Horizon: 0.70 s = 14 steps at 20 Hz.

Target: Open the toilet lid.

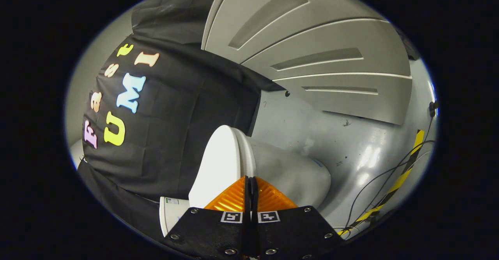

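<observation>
Toilet lid (218,166) white, smooth, just beyond the closed claw (251,184).

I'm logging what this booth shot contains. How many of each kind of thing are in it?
Toilet with white lid closed: 1
Black cloth wall: 1
Grey ribbed panel: 1
Yellow-and-black striped tape strip: 1
Gripper, fingers together at the lid's edge: 1
Total: 5

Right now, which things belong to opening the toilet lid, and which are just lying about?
Job:
lid, down on the toilet
toilet
gripper, fingers together at the lid's edge, gripping nothing

Lying about:
cables on the floor
striped tape
grey panels
</observation>
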Tool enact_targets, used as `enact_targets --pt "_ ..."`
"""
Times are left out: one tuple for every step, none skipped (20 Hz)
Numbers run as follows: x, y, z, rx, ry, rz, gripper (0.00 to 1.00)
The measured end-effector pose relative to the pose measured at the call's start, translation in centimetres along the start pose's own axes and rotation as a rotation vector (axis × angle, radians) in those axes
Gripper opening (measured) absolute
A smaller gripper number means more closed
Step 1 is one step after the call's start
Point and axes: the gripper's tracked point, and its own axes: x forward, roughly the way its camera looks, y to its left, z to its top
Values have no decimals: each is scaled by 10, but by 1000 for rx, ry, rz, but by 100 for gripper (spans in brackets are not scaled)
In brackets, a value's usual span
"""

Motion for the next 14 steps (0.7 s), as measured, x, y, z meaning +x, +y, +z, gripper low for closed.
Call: enact_targets --pt "-2 1 1 -15 6 -10 0" --pt "-4 4 3 -26 8 -13 0" --pt "-6 8 5 -28 8 -14 0" --pt "-8 12 7 -35 6 -14 0" --pt "-11 17 7 -47 5 -17 0" --pt "-13 21 7 -63 2 -20 0" --pt "-16 27 8 -80 -2 -21 0" --pt "-20 33 10 -94 -11 -19 0" --pt "-24 39 12 -108 -19 -15 0" --pt "-28 46 15 -117 -30 -10 0" --pt "-31 52 16 -126 -38 -6 0" --pt "-35 60 18 -135 -47 -1 0" --pt "-40 67 18 -145 -54 2 0" --pt "-44 75 18 -162 -59 4 0"
